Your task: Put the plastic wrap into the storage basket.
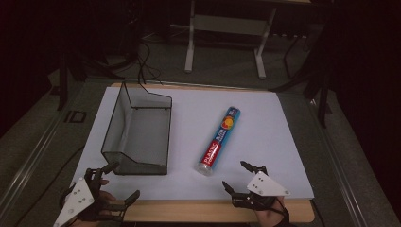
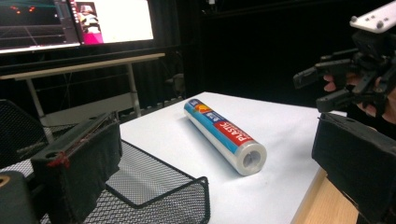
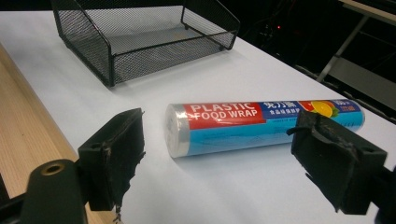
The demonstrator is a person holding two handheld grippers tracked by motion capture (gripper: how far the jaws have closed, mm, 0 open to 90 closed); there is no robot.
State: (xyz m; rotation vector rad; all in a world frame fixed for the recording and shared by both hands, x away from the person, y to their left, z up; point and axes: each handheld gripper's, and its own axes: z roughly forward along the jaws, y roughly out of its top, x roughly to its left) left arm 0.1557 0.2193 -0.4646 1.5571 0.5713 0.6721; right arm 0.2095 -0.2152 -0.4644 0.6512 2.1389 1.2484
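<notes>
Roll of food wrap lying flat between tray and tongs

One roll (image 1: 219,140) lies on its side on the white sheet covering the bench (image 1: 213,210), its long axis running from the near edge away and slightly right in the high view. Its label reads "PLASTIC FOOD WRAP". One wire tray (image 1: 137,130) sits just left of it. Right tongs (image 1: 242,176) gape open, empty, near the roll's near end. Left tongs (image 1: 122,182) stand open, empty, beside the tray.
</notes>
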